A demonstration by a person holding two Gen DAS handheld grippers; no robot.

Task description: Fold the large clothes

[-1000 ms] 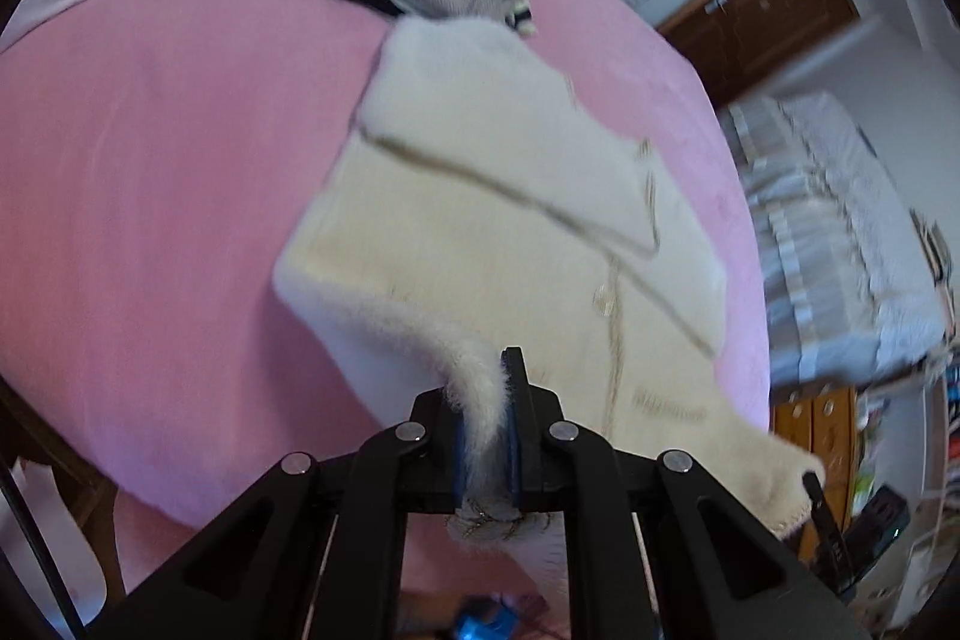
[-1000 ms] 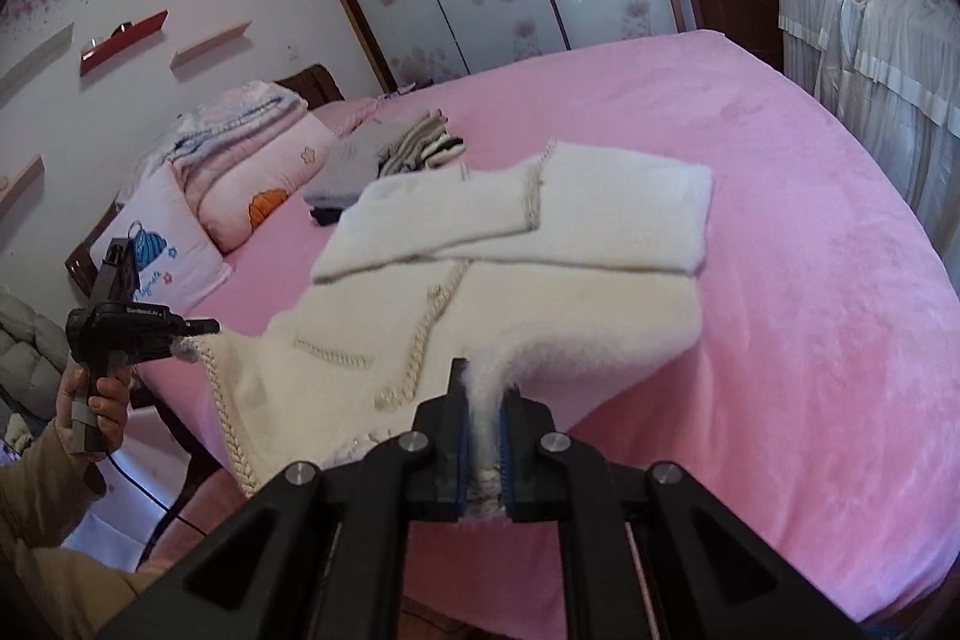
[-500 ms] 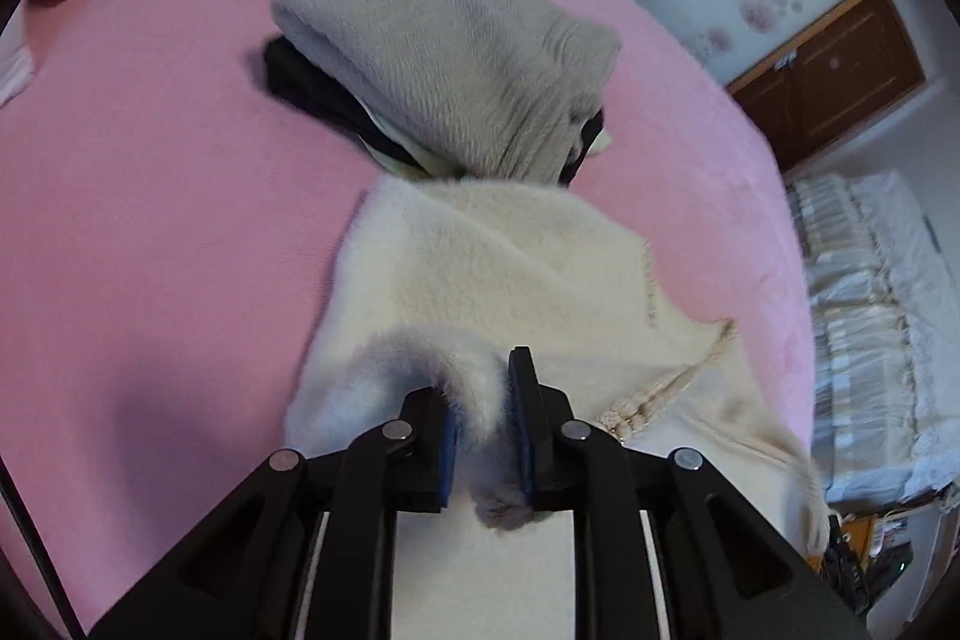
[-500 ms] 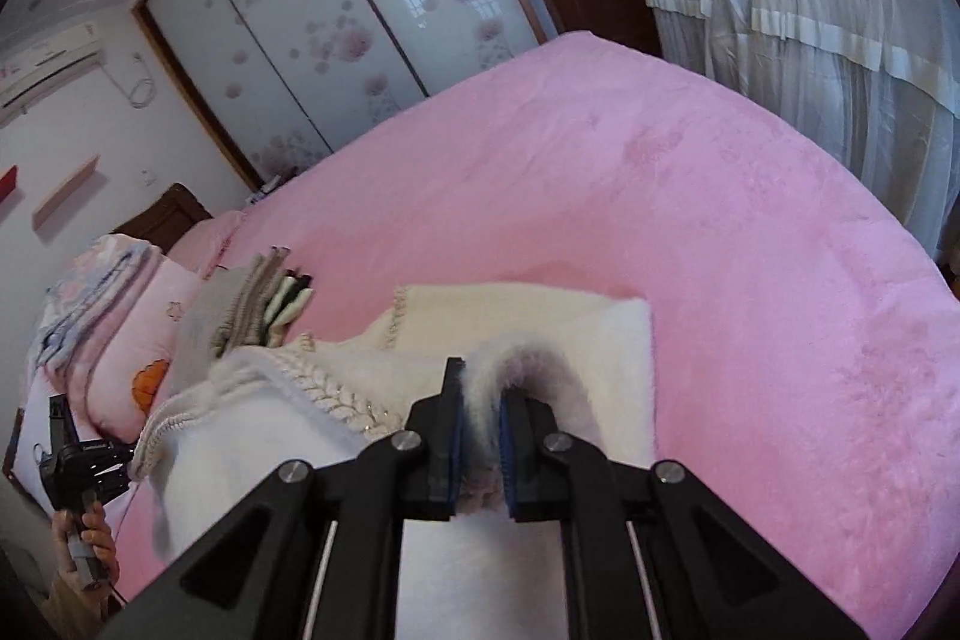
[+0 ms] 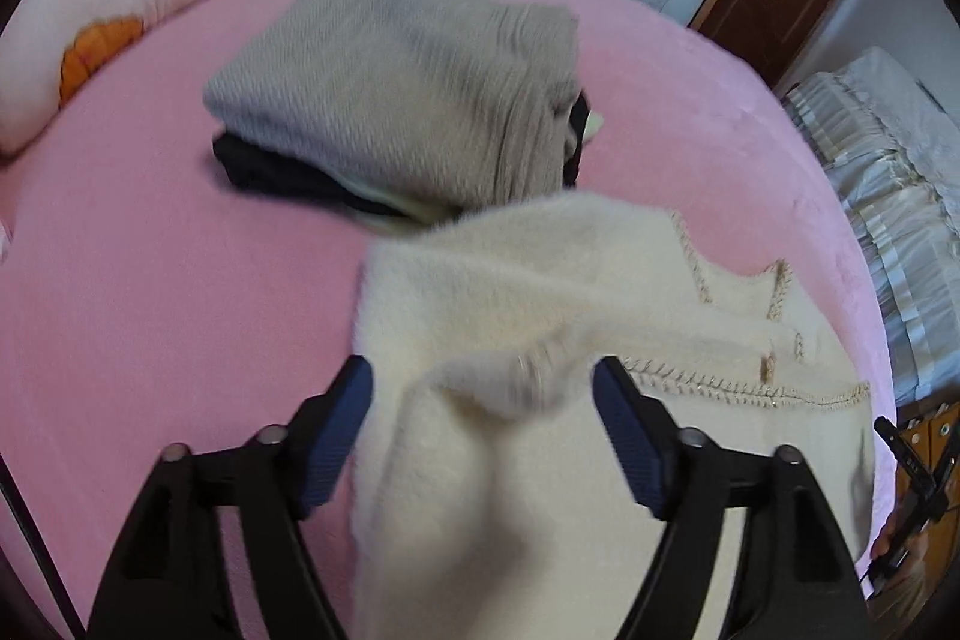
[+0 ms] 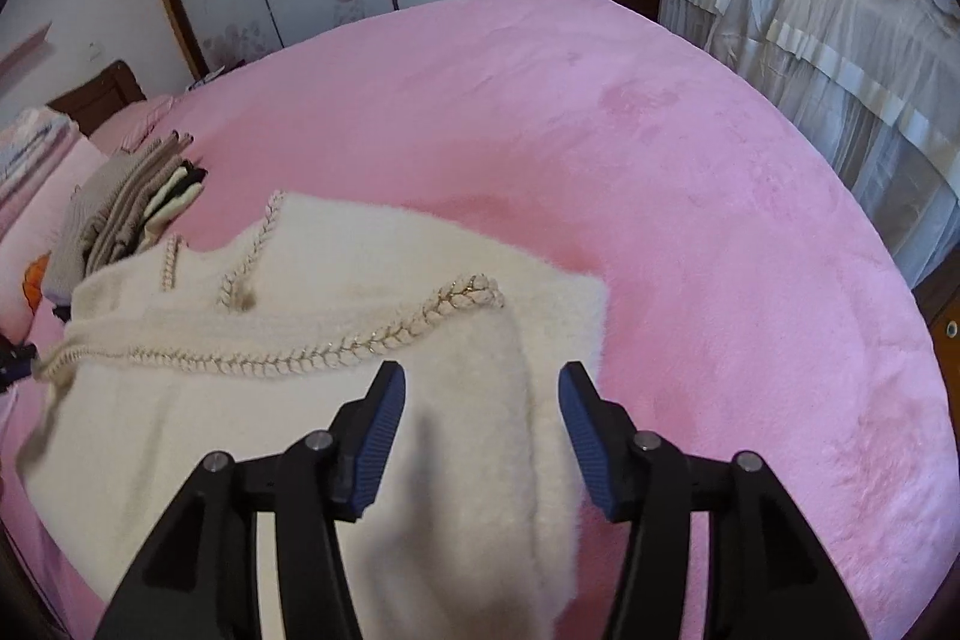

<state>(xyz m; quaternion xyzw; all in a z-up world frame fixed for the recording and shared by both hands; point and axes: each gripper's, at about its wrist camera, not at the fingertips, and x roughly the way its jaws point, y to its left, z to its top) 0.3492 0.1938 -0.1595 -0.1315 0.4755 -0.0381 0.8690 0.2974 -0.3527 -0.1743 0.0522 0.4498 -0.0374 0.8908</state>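
Now both grippers stand spread over a cream cardigan lying folded on the pink bed

Largest is the bed (image 6: 690, 196), its pink cover filling both views; on it the cardigan (image 6: 336, 400) lies doubled over, its braided trim (image 6: 336, 349) running across the top layer, and beyond its far edge sits a pile of folded clothes (image 5: 408, 100) with a grey knit on top, near but whether touching I cannot tell; a pillow (image 5: 120, 4) lies at the bed's head; the left gripper (image 5: 483, 388) has its jaws wide apart with a blurred fold of the cardigan between them, gripped by neither pad; the right gripper (image 6: 480, 391) is likewise open above the cardigan's fluffy edge, its blue pads (image 6: 381, 430) clear of the cloth
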